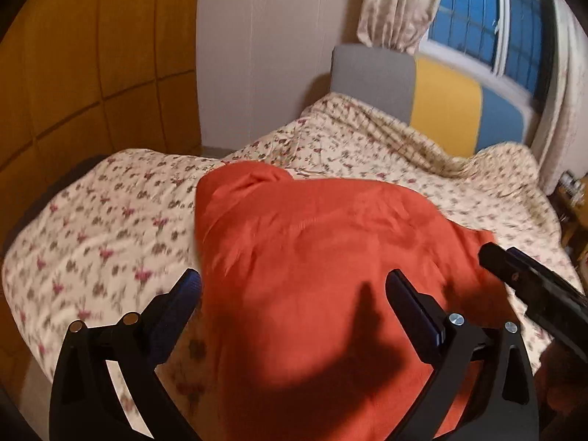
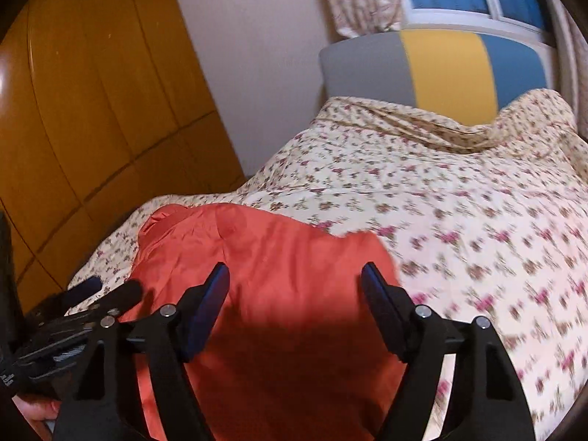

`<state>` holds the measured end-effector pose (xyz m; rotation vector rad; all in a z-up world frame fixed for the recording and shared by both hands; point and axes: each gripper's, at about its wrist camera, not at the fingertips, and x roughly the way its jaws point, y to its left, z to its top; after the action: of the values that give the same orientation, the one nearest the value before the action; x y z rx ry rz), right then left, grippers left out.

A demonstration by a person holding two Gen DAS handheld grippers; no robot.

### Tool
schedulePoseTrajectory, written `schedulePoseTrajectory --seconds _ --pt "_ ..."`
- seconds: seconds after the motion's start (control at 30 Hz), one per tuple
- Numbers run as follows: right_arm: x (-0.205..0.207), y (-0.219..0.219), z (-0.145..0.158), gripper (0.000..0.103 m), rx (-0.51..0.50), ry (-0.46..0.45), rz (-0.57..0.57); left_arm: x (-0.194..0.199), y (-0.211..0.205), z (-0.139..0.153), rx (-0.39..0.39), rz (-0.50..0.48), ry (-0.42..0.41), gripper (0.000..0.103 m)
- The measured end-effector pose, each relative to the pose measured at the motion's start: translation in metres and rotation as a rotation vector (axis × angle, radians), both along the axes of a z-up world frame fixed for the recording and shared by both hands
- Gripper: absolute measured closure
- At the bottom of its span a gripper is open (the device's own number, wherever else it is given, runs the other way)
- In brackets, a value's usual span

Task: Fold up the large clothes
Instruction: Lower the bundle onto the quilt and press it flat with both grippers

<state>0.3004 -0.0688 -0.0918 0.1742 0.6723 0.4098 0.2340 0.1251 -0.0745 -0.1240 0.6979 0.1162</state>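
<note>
Lying flat on the flowered bed [image 1: 110, 198], the orange garment [image 1: 312, 242] runs its long axis from six o'clock, under both tools, up to about eleven o'clock in the left wrist view, where a bunched hood or collar end [image 1: 253, 176] points toward the headboard [image 1: 371, 77]. The left gripper [image 1: 294, 294] hangs above the near part of the cloth with its jaws spread as wide as they go; one finger sits over the garment's left edge at about eight o'clock and the other over the cloth itself at four o'clock, and nothing is pinched between them. The right gripper [image 2: 296, 286] stands over the same near part, its jaws open somewhat less wide and likewise empty, with orange cloth showing through the gap. In the right wrist view the garment fills the lower middle, its right edge [image 2: 382, 257] falling just outside the right-hand finger at about two o'clock, while the far end sits at ten o'clock. Each tool shows at the other's margin, so the two hang side by side, left over the left border and right nearer the right border. Judging from this, the next fold turns on the near hem at six o'clock, which lies below and behind both pairs of fingertips, about equally near either hand; each would take its own corner.
</note>
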Motion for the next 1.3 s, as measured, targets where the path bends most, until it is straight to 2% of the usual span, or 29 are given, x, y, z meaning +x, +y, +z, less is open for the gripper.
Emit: schedulePoseTrajectory --seconds 0.1,0.2,0.27,0.43,0.77,1.03,1.13,1.3 --pt "0.023 0.013 -0.013 0.032 -0.052 0.014 -0.013 0.028 0.002 -0.007 0.022 0.02 0.03 0.003" --pt "0.045 0.02 -0.038 0.034 -0.106 0.062 -0.012 0.053 0.005 -0.027 0.029 0.018 0.09 0.003" --pt "0.052 0.021 -0.053 0.033 -0.098 0.085 -0.004 0.06 0.006 -0.038 0.011 0.015 0.112 0.003" --pt "0.062 0.023 -0.074 0.033 -0.102 0.095 -0.004 0.068 0.011 -0.056 -0.013 0.034 0.106 0.003" --pt "0.083 0.017 -0.102 0.033 -0.044 0.154 0.004 0.088 0.007 -0.075 0.006 0.064 0.138 0.003" --pt "0.064 0.015 -0.097 0.033 -0.067 0.1 -0.022 0.076 0.001 -0.071 0.064 0.074 0.107 0.003" --pt "0.043 0.014 -0.091 0.032 -0.106 0.047 -0.049 0.061 -0.004 -0.066 0.099 0.077 0.09 0.003" --pt "0.019 0.009 -0.087 0.032 -0.11 0.0 -0.066 0.025 -0.011 -0.059 0.101 0.078 0.047 0.003"
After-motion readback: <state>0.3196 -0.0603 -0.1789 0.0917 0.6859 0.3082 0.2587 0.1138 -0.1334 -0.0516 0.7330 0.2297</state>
